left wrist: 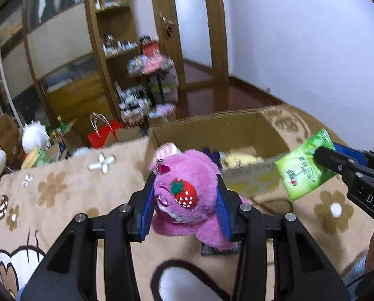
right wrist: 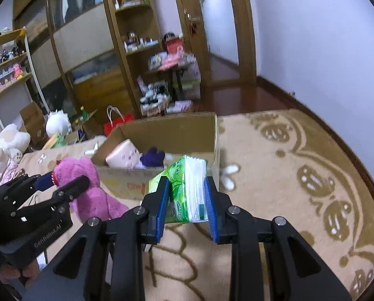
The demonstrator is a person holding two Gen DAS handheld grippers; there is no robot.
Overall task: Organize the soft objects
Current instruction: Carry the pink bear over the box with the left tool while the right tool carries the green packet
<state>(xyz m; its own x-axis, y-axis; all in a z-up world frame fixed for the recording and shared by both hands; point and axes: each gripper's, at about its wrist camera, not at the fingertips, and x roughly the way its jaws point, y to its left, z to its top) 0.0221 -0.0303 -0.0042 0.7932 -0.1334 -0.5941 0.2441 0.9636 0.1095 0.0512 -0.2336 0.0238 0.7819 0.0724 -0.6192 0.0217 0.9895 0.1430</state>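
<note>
My left gripper (left wrist: 185,198) is shut on a pink plush toy (left wrist: 187,195) with a strawberry patch, held above the beige blanket in front of a cardboard box (left wrist: 212,130). The toy also shows in the right wrist view (right wrist: 86,188), with the left gripper (right wrist: 61,183) around it. My right gripper (right wrist: 187,198) is shut on a green tissue pack (right wrist: 184,188), held just before the box (right wrist: 167,130). In the left wrist view the pack (left wrist: 303,168) hangs at the right, beside the box. The box holds a pink pack (right wrist: 123,154), a purple glove (right wrist: 153,156) and a yellow soft thing (left wrist: 239,159).
The beige patterned blanket (right wrist: 287,175) covers the bed. Beyond it are a red bag (left wrist: 103,135), white plush toys (right wrist: 58,123), wooden shelves (right wrist: 131,37) and a doorway (left wrist: 194,25). A white wall (left wrist: 312,37) is at the right.
</note>
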